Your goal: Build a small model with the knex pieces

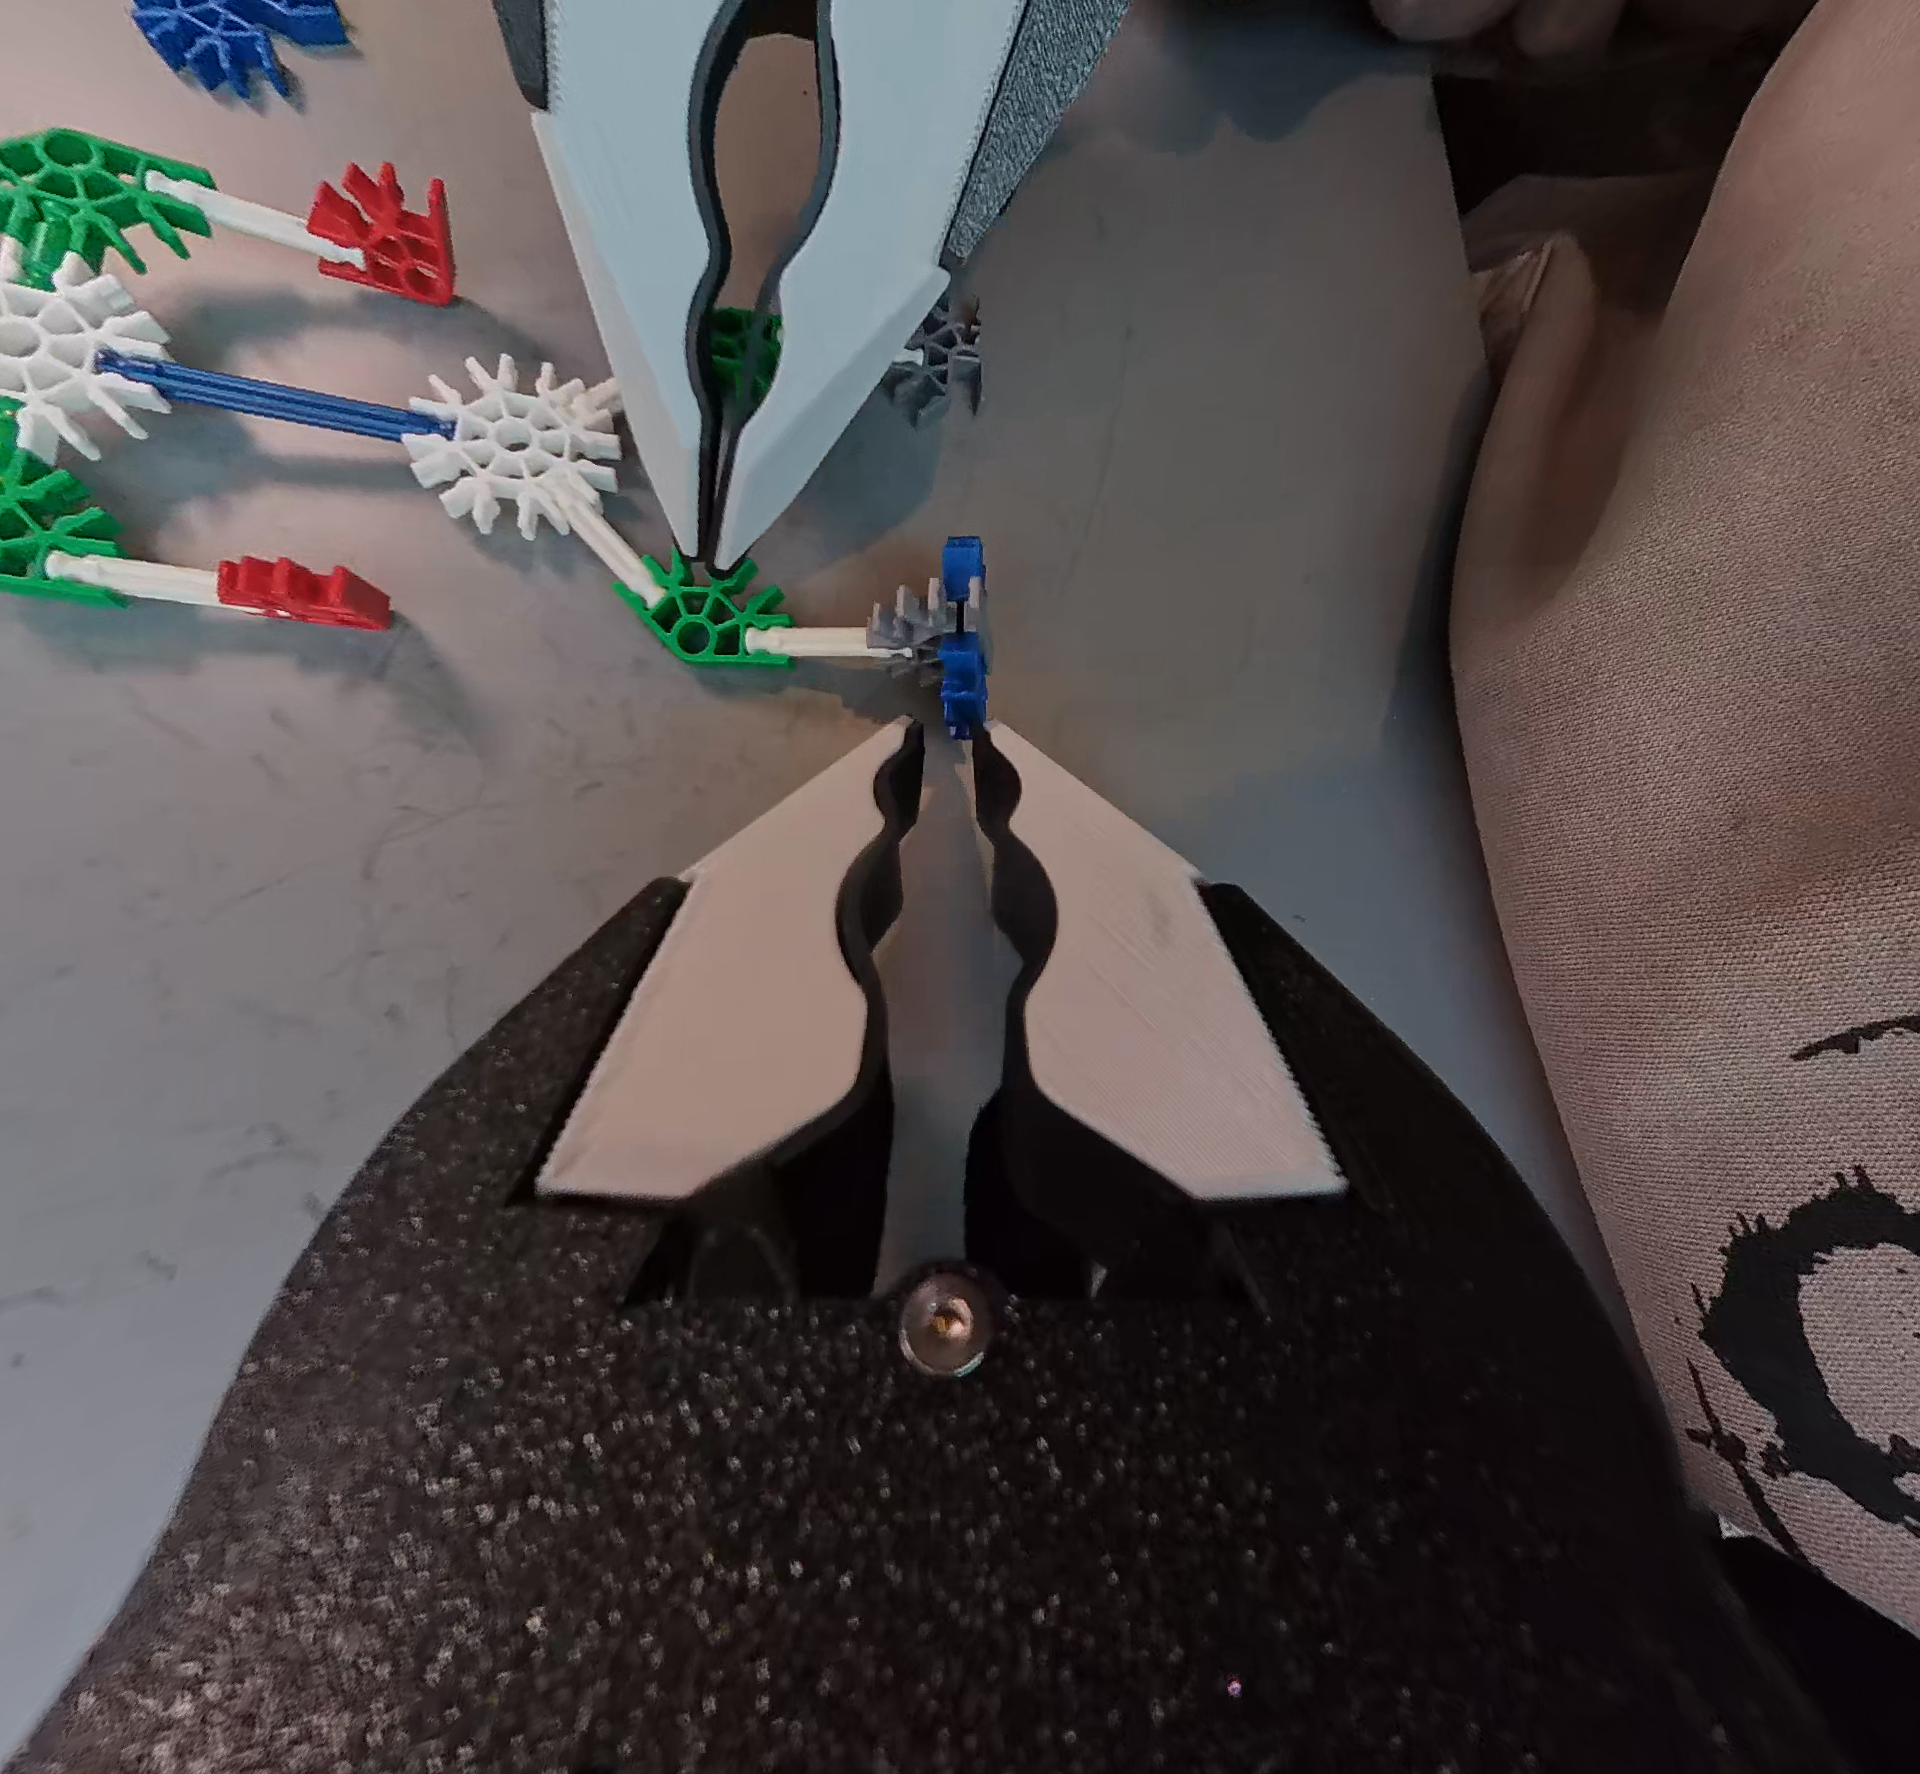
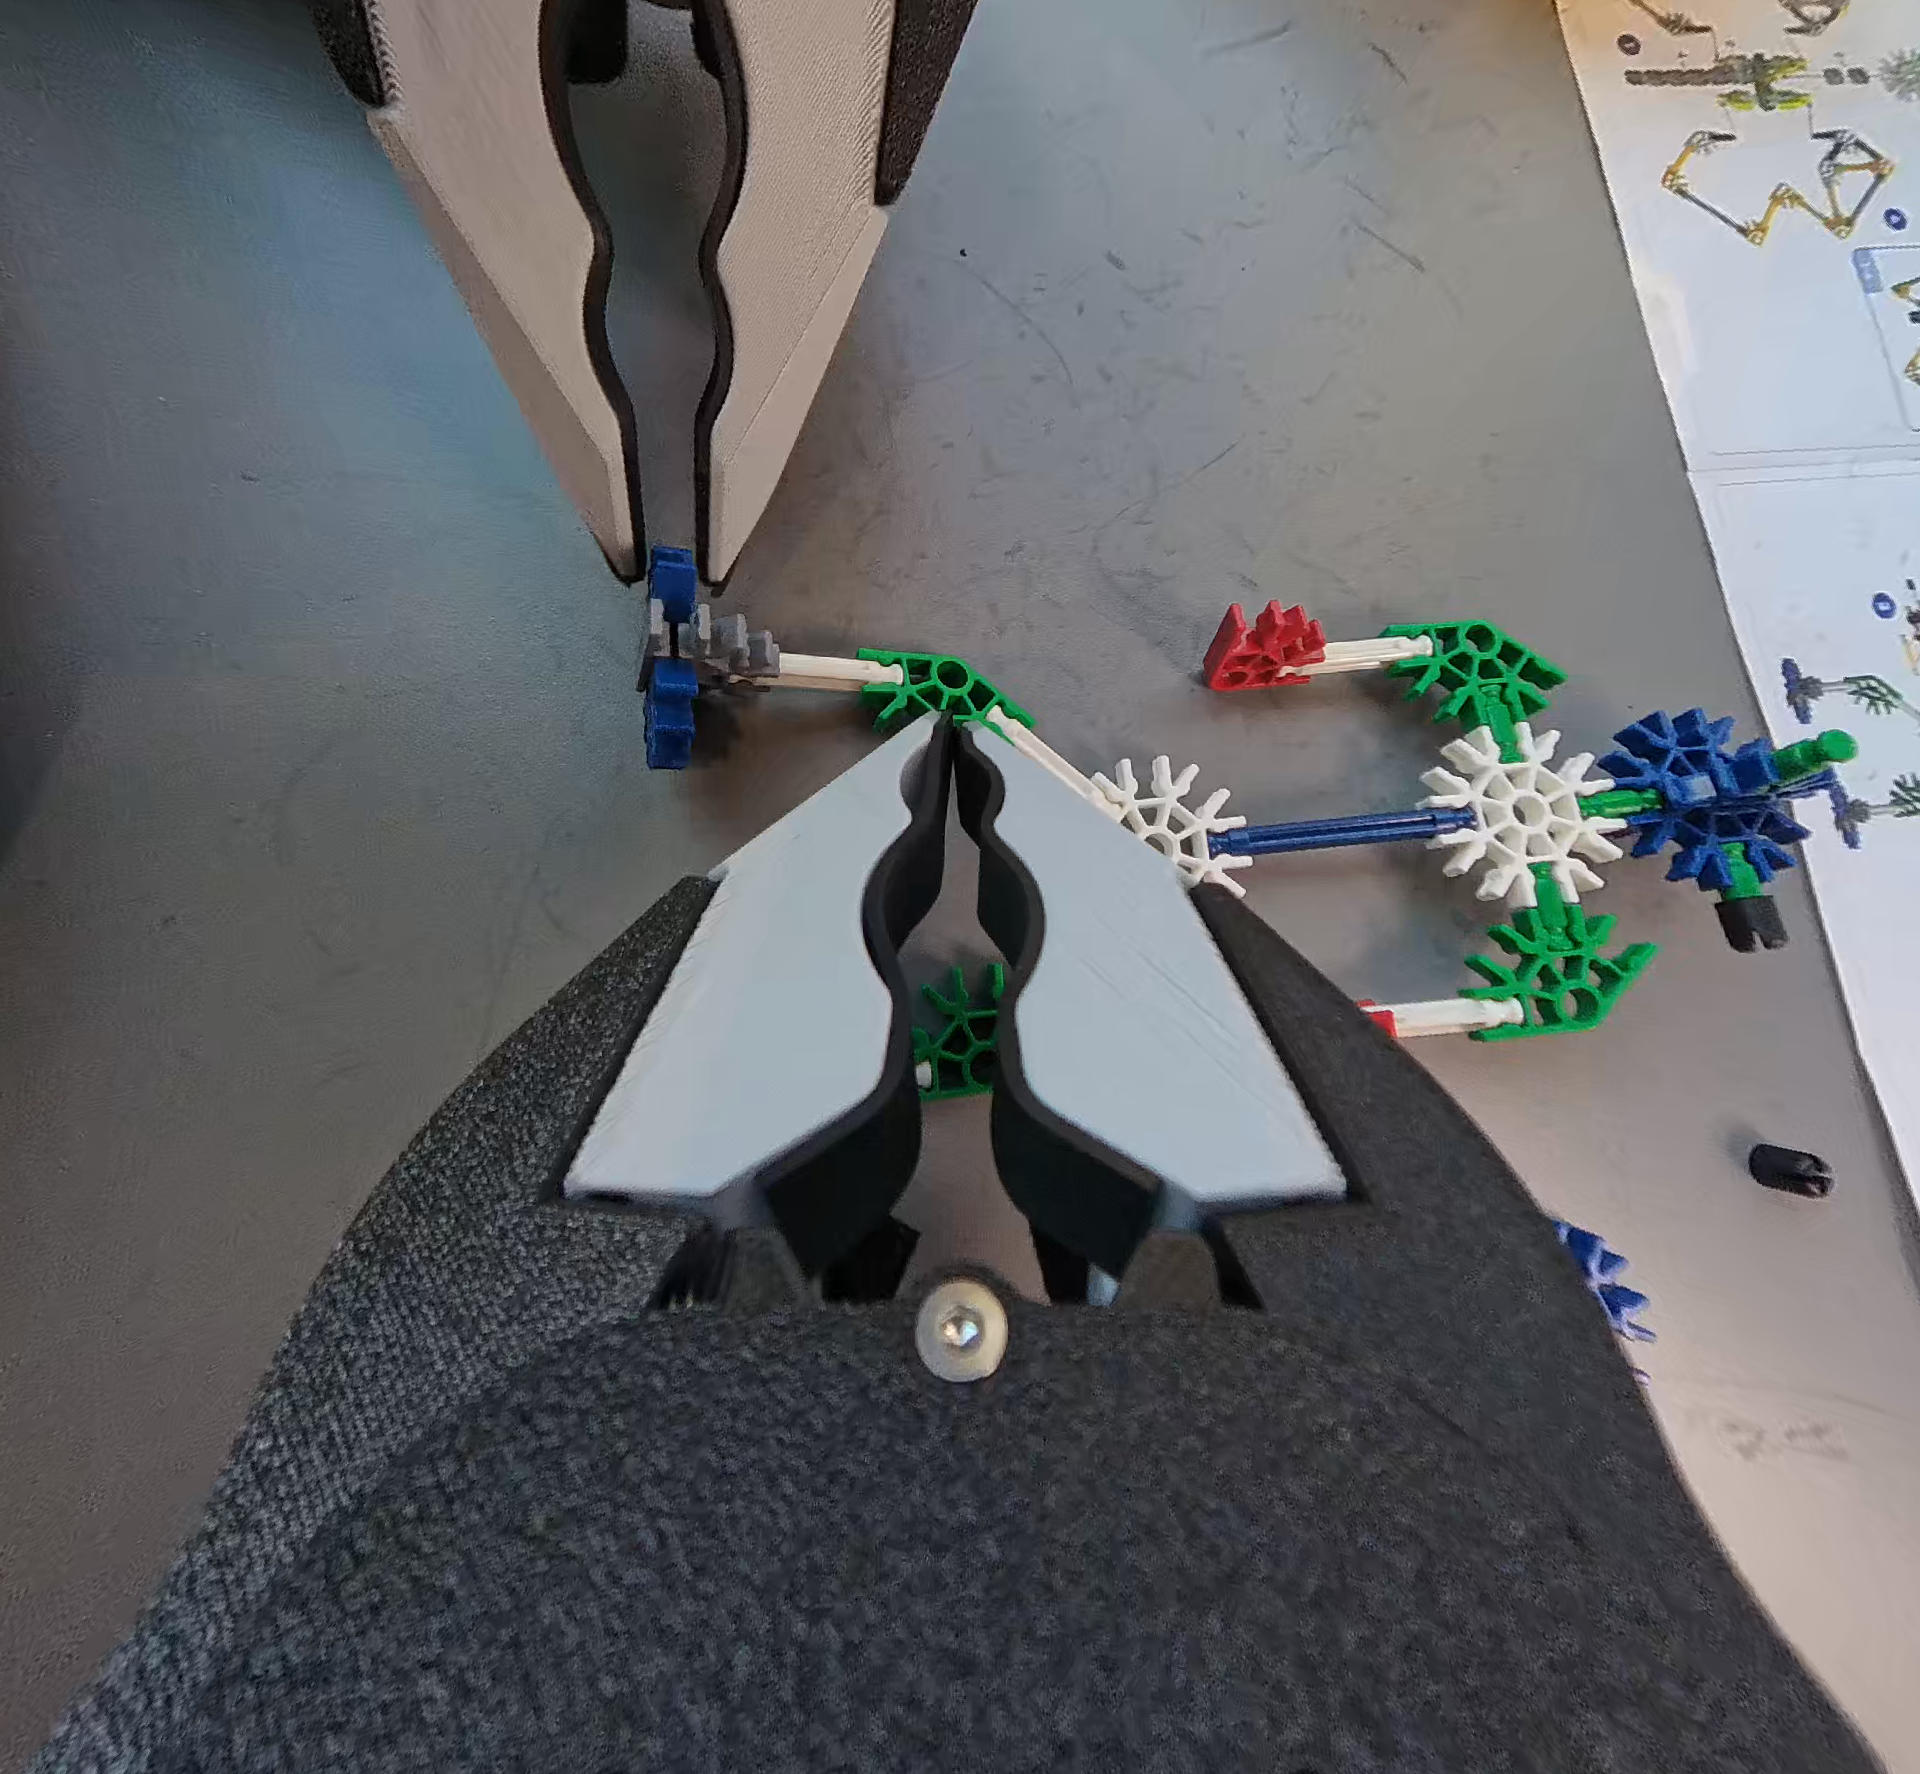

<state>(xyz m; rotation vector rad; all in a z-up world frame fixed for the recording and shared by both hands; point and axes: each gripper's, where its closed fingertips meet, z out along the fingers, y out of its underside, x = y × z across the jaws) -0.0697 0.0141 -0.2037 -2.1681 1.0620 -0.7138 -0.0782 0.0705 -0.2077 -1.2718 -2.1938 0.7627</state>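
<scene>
Blue plastic clip connector (image 1: 962, 638), upright at the toy chain's end, sits gripped between the left gripper's (image 1: 948, 725) tips, while the right gripper (image 2: 952, 725), nearly closed, pinches the green connector (image 2: 940, 685) alongside.

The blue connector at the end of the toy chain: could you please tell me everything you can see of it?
The blue connector is a small toothed piece of glossy plastic standing on edge on the grey table, crosswise to the chain. It is interlocked with a grey connector, from which a white rod runs to a green connector. The left gripper has its fingertips at either side of its near end, seemingly closed on it. The right gripper pinches the green connector.
</scene>
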